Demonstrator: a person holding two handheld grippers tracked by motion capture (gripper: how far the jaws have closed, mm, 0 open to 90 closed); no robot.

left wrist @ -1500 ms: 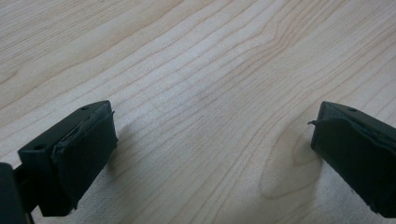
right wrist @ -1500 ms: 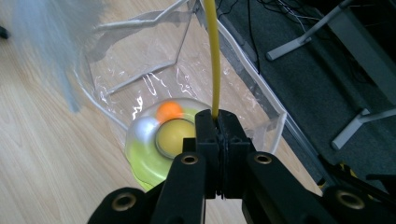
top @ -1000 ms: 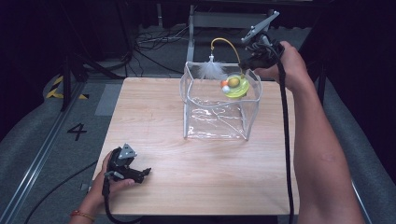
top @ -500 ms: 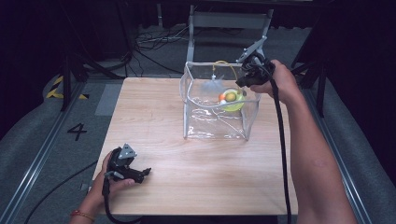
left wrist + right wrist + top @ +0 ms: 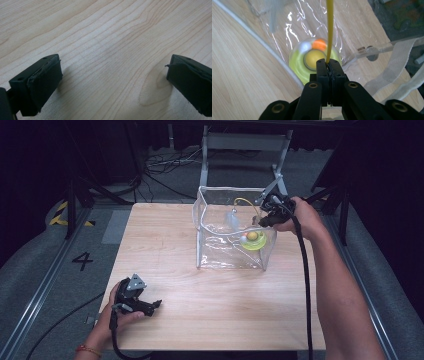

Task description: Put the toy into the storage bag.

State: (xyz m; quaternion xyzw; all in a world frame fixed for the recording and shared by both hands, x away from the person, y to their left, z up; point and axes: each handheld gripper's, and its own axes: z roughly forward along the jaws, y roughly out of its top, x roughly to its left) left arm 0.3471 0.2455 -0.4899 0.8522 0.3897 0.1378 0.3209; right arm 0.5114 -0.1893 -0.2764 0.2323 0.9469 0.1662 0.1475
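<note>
Pinching a thin yellow wire [image 5: 329,30] between jaws pressed tightly together, the right gripper [image 5: 266,218] is hovering at the far right corner of a clear plastic box [image 5: 210,255] that is standing on the wooden table [image 5: 160,245]. Seen in the right gripper view, the right gripper [image 5: 328,65] is gripping the wire at its very tips, and the wire is running straight up and away from them. Below those tips, a lime-green round toy [image 5: 297,62] with a yellow ball [image 5: 312,58] at its centre and an orange one [image 5: 319,44] beside it is sitting low inside the box, seen through crinkled, shiny plastic. From the high view, the toy [image 5: 252,242] is lying near the box's front right corner, with the wire [image 5: 245,201] arching above it and a pale, blurred tuft [image 5: 233,218] hanging from its other end inside the box. A person's right hand [image 5: 300,217] is holding this gripper, the forearm reaching in from the lower right and a black cable trailing along it. Well apart, at the table's near left edge, the left gripper [image 5: 156,304] is resting in the person's left hand [image 5: 117,312]; in the left gripper view its two black pads [image 5: 47,82] are standing wide apart just above bare wood grain, nothing between them.
</note>
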